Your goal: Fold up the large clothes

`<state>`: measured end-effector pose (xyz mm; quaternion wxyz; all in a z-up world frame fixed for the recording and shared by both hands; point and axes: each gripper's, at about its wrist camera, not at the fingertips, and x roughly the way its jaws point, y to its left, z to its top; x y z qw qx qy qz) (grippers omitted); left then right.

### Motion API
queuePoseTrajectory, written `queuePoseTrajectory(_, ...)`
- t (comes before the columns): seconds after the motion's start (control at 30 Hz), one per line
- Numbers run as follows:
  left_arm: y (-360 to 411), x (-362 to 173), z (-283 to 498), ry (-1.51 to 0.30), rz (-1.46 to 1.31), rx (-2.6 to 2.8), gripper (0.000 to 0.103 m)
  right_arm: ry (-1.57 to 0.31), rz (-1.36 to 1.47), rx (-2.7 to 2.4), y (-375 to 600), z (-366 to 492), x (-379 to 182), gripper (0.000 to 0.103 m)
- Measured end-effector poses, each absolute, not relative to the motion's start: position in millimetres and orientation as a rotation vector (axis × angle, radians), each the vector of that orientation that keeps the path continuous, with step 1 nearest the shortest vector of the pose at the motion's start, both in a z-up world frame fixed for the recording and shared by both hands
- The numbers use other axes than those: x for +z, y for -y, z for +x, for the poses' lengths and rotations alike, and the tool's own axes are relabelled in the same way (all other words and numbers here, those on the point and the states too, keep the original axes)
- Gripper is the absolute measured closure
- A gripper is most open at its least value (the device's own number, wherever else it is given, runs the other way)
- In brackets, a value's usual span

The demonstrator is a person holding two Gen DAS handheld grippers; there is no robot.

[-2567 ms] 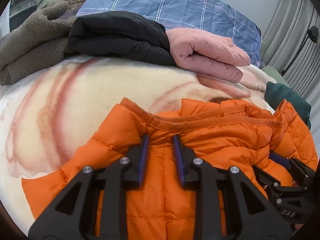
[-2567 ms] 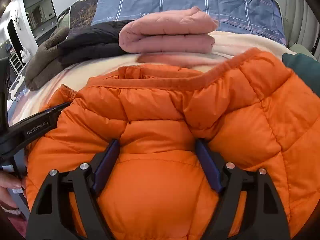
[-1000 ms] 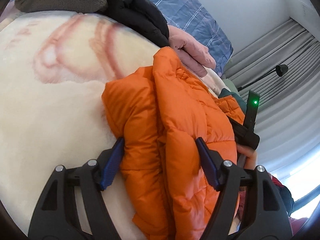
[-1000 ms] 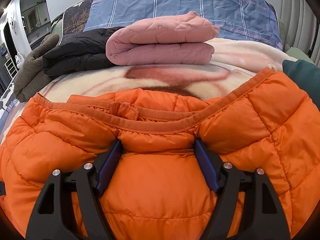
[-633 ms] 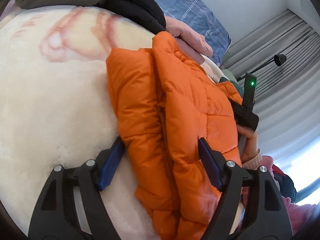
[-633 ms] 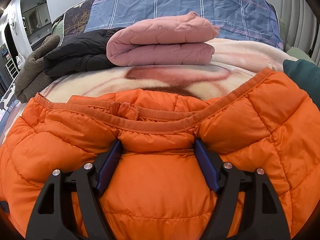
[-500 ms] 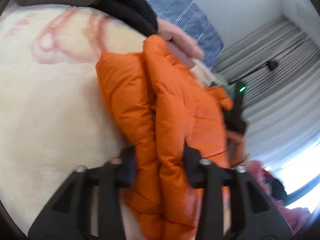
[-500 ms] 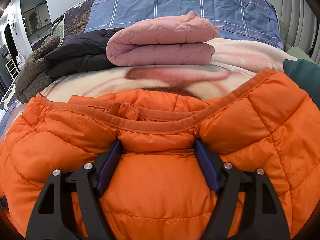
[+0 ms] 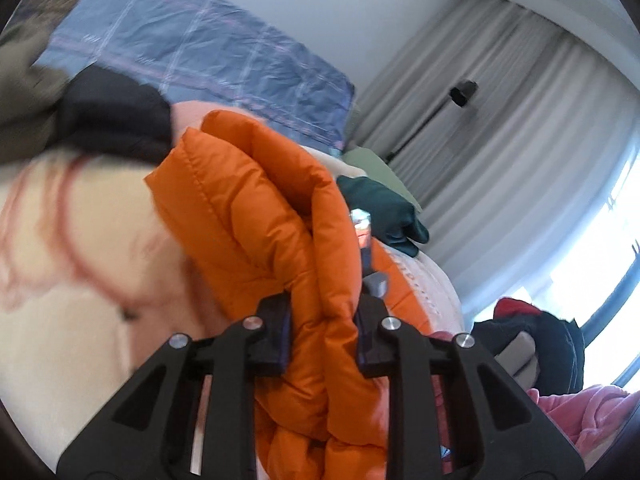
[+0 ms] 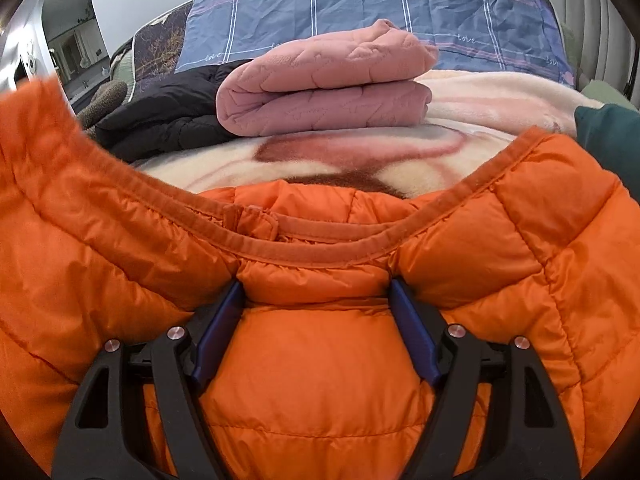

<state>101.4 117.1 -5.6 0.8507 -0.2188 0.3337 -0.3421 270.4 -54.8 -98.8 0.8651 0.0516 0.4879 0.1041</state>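
An orange puffer jacket [image 10: 320, 380] lies on a cream blanket with red swirls [image 10: 460, 152] on the bed. My left gripper [image 9: 322, 332] is shut on a thick fold of the orange jacket [image 9: 260, 208] and holds it lifted above the blanket. My right gripper [image 10: 316, 312] has its jaws wide apart, resting on the jacket near the collar [image 10: 304, 248], with padded fabric bulging between the blue pads. The raised jacket edge shows at the left of the right wrist view [image 10: 52, 152].
A folded pink quilted garment [image 10: 324, 88], a folded black jacket [image 10: 168, 116] and a brown fleece [image 10: 104, 100] sit at the back by a blue plaid pillow [image 10: 380, 4]. A dark green garment [image 9: 380, 208] lies right. Curtains [image 9: 500, 140] and a clothes pile [image 9: 536, 336] stand beyond.
My left gripper closed on the jacket's fold and lifted it up and toward the right side. The right gripper stayed put on the collar area.
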Motion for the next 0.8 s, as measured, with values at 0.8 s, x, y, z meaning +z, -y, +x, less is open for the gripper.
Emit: queuePoseTrajectory(0.8, -0.4, 32.4, 121.8, -0.817, -0.152, -0.713, 0.079, -1.051, 0.246, 0.241, 91.4, 248.3, -55.4, 0.028)
